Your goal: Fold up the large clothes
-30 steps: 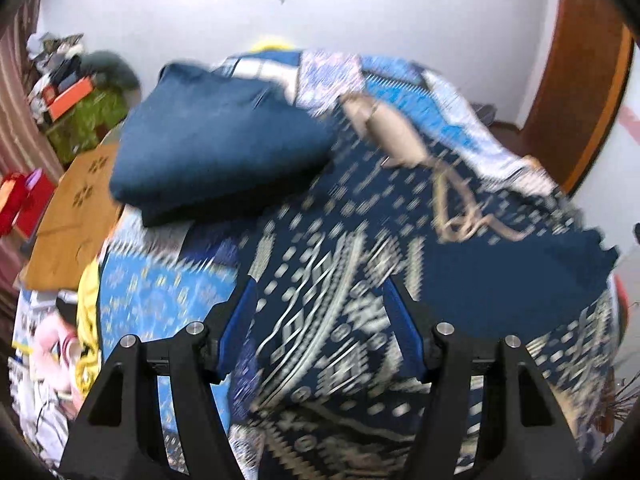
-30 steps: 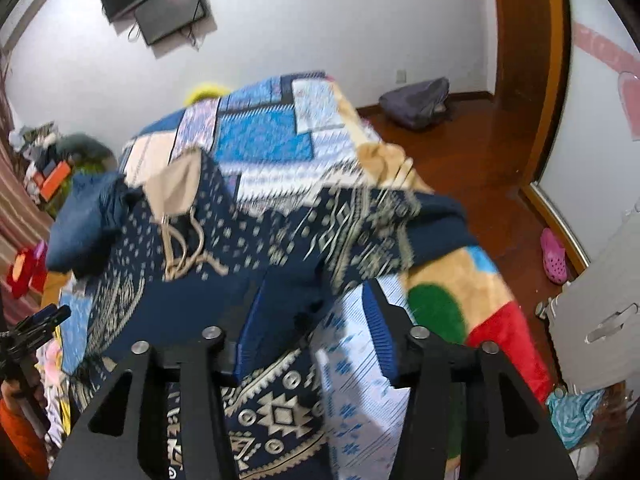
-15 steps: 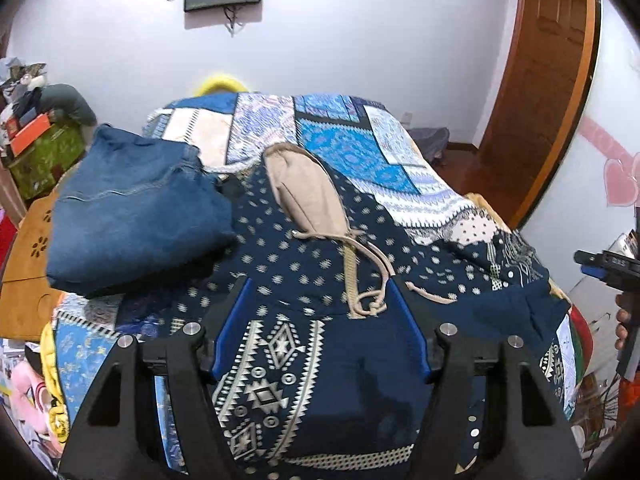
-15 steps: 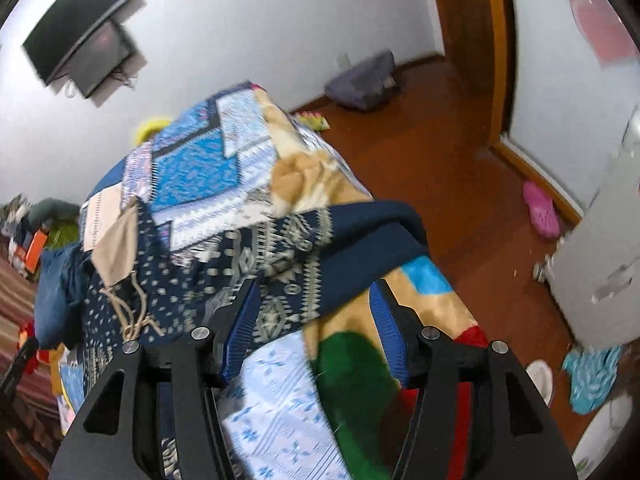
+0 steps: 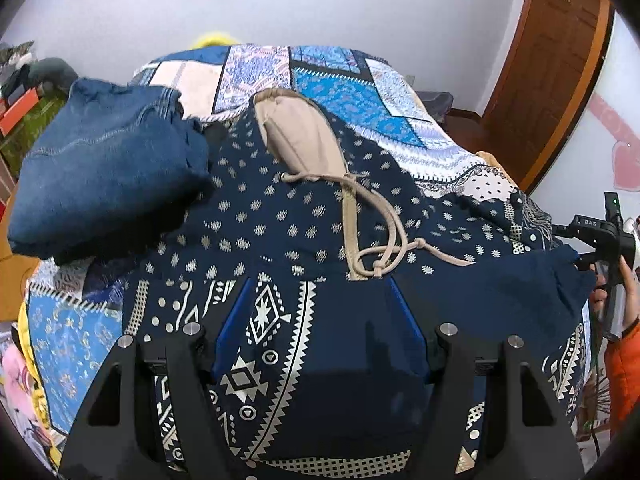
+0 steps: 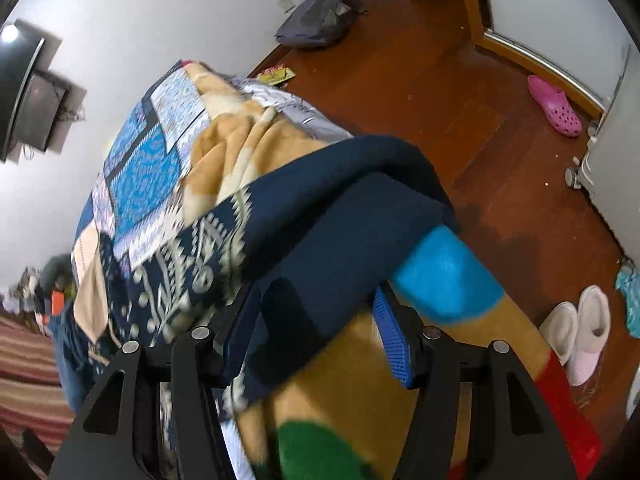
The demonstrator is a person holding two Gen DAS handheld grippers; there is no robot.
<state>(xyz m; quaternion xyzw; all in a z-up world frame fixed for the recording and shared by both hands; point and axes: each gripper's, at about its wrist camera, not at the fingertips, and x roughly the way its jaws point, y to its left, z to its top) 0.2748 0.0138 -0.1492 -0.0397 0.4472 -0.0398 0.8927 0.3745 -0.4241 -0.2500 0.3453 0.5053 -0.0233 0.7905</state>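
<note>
A large navy patterned hoodie lies spread on the bed, its beige hood toward the far end and its drawstrings looped on the chest. My left gripper hovers open over the patterned lower part, with no cloth pinched. At the bed's right edge a hand holds my right gripper at the tip of the navy sleeve. In the right wrist view the sleeve hangs over the bed corner. There my right gripper stands open, its blue pads on either side of the cloth.
Folded denim jeans lie on the bed left of the hoodie. A blue patchwork bedspread and a colourful fleece blanket cover the bed. White slippers, a pink clog and a grey bag sit on the wooden floor.
My left gripper has shifted toward the hoodie's lower part. My right gripper has dropped and rolled, coming down over the sleeve at the bed's corner.
</note>
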